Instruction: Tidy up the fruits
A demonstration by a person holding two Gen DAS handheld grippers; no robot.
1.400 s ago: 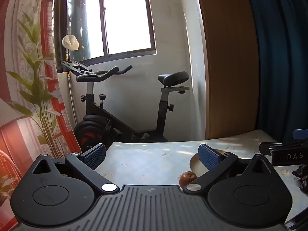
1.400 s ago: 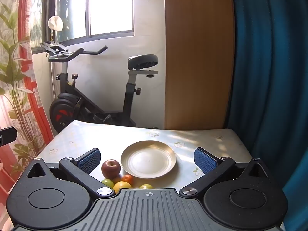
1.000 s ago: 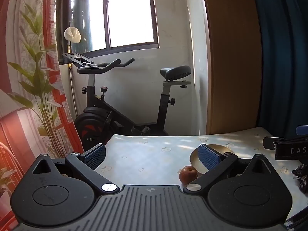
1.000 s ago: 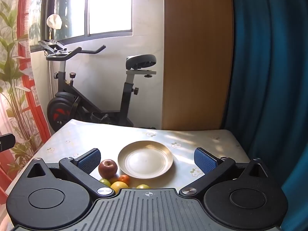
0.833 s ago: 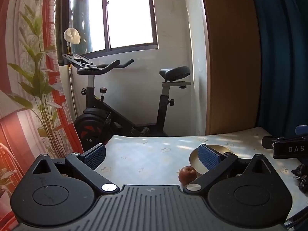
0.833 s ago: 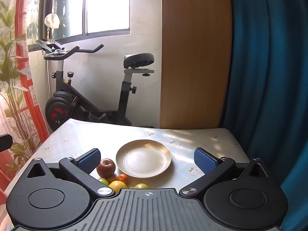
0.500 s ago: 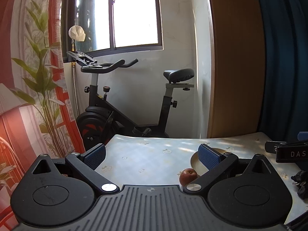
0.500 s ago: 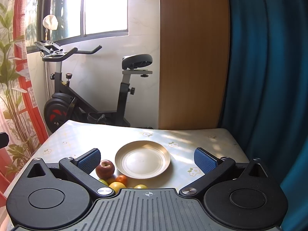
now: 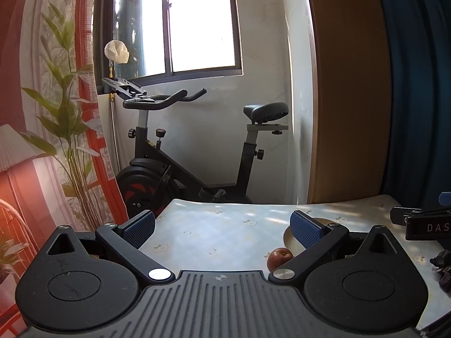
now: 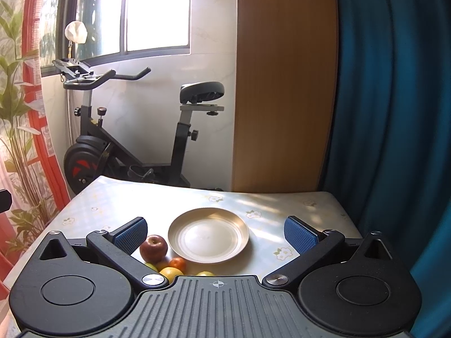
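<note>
Fruits: red apple (image 10: 153, 248), small orange (image 10: 177, 264), yellow citrus (image 10: 170, 273) and two greenish pieces, partly hidden, clustered on the floral table (image 10: 118, 197) just beside the near-left rim of the empty brass plate (image 10: 208, 235). Apple touches or nearly touches the rim; skin dark red, glossy, stem dimple up. Plate bare, so sorting looks not yet begun. Right gripper (image 10: 215, 232) spread wide, holding nothing, poised above the pile, likely lining up a first pick. Left gripper (image 9: 222, 226) likewise wide and empty, held off to the side, leaving room.
</note>
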